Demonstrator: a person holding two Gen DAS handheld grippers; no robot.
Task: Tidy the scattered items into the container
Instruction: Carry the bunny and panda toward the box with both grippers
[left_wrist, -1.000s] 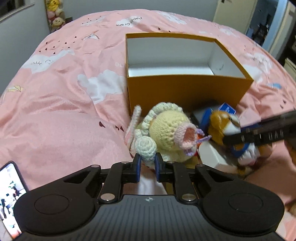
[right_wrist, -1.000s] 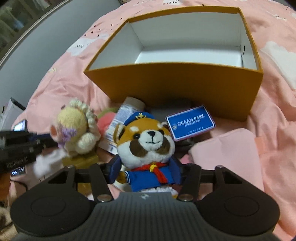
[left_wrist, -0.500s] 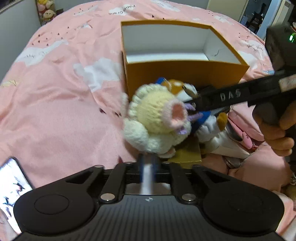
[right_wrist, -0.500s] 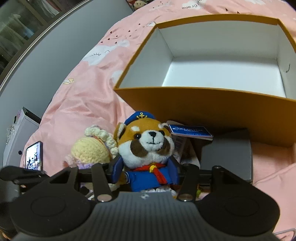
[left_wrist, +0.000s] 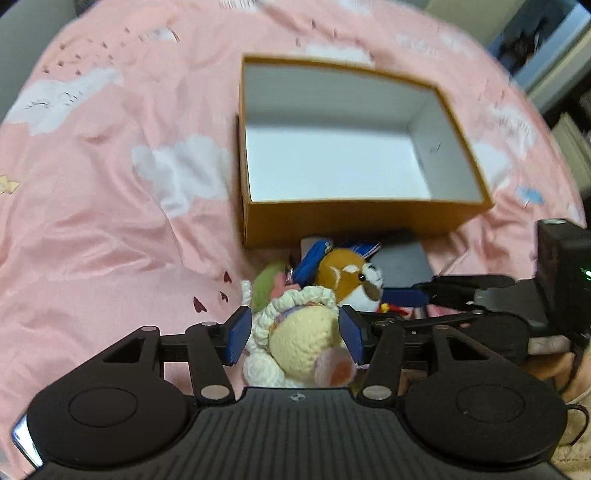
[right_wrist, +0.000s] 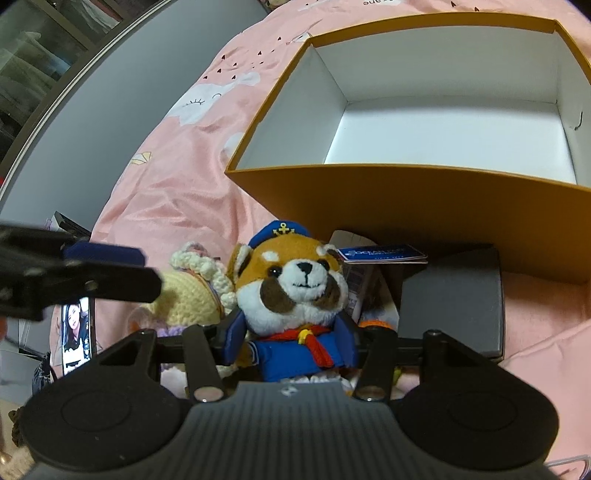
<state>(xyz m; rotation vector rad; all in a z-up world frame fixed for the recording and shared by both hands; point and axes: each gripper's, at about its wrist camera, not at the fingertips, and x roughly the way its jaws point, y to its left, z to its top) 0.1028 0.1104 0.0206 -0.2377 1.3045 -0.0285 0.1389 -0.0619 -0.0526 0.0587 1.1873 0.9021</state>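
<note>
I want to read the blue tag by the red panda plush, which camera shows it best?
The right wrist view: the blue tag faces the camera, white lettering visible though small. In the left wrist view the tag is only a blurred sliver behind the red panda plush.

Toys before box (phone left).

A pink bedspread printed with white clouds and small dark hearts covers the bed, creased and rumpled across its near side; a plain grey wall runs along the left; a dark-framed glass cabinet stands at the far left; at the far right a dim doorway opens; the light is soft, indoor.
</note>
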